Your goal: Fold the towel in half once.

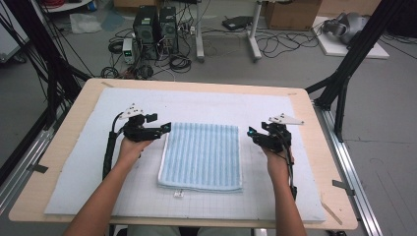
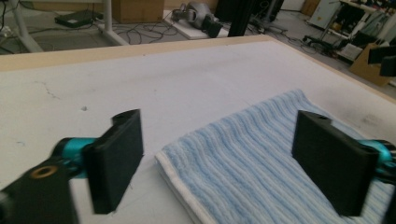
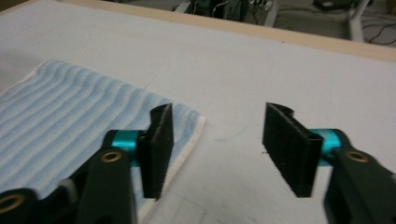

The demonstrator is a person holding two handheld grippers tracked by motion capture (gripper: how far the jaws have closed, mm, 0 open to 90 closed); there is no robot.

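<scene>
A light blue striped towel (image 1: 202,155), folded into a rectangle, lies flat in the middle of the white mat (image 1: 196,105). My left gripper (image 1: 167,127) hovers at the towel's far left corner, its jaws spread wide with nothing between them. In the left gripper view that corner of the towel (image 2: 243,154) lies below the open left gripper (image 2: 219,161). My right gripper (image 1: 250,132) hangs beside the towel's far right corner, jaws apart and empty. The right gripper view has the towel's corner (image 3: 84,116) under the left jaw of the right gripper (image 3: 217,149).
The mat covers a wooden table (image 1: 64,137) whose edges run close on all sides. A small white tag (image 1: 178,194) lies on the mat in front of the towel. Computers and cables (image 1: 155,29) sit on the floor beyond the table.
</scene>
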